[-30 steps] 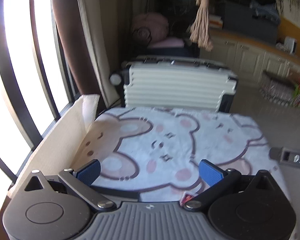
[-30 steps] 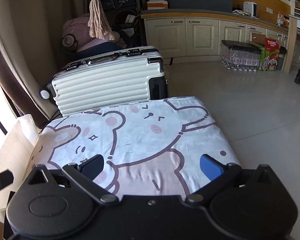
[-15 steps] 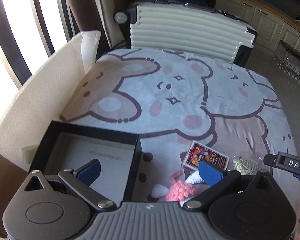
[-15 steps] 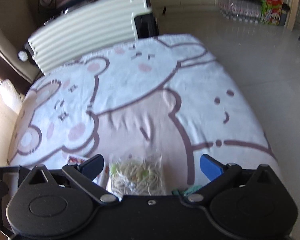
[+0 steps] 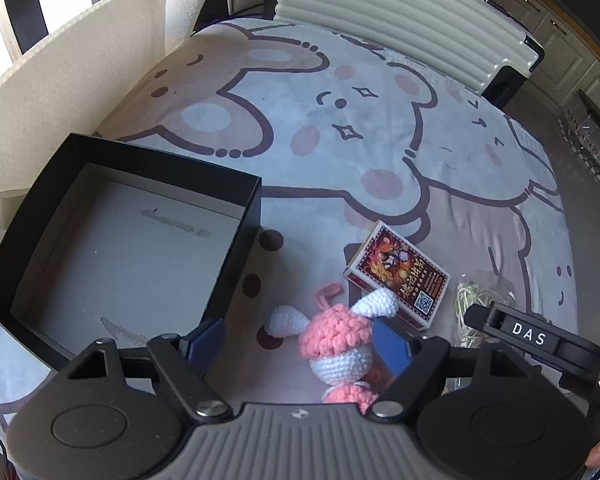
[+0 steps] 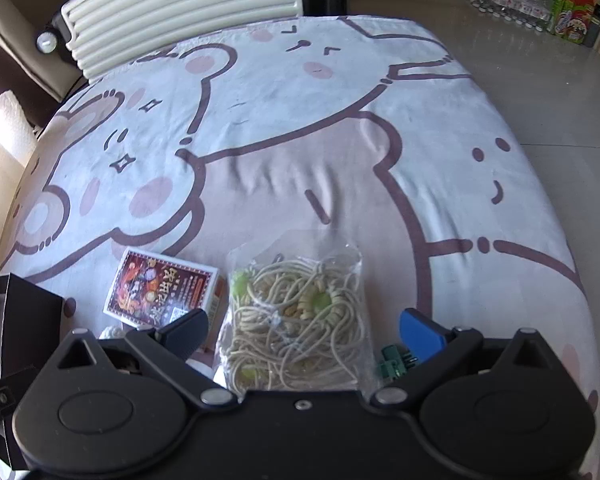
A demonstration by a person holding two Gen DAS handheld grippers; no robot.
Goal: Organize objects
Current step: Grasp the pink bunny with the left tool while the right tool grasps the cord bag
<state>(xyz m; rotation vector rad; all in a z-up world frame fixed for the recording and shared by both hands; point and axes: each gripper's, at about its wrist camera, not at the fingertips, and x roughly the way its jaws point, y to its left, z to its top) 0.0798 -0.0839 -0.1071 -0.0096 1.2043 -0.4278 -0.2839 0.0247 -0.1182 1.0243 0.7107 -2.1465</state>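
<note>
Both grippers have dropped to the objs. L gripper (image 5: 296, 340), lower centre: jaws closing round doll (image 5: 336, 340), no clamp yet. R gripper (image 6: 304, 332): jaws apart over bag (image 6: 296, 316). Box (image 5: 236, 192) empty; pick starting.

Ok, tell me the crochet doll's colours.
Pink and white crochet doll, clearest in the left wrist view.

A pink-and-white crochet doll (image 5: 340, 344) between blue-padded fingers (image 5: 206, 342), beside a black box (image 5: 236, 248) with grey floor; ahead, a dark-red card pack (image 5: 398, 276), cream cords in a clear bag (image 6: 296, 316), and white bear-print blanket (image 5: 340, 120).
</note>
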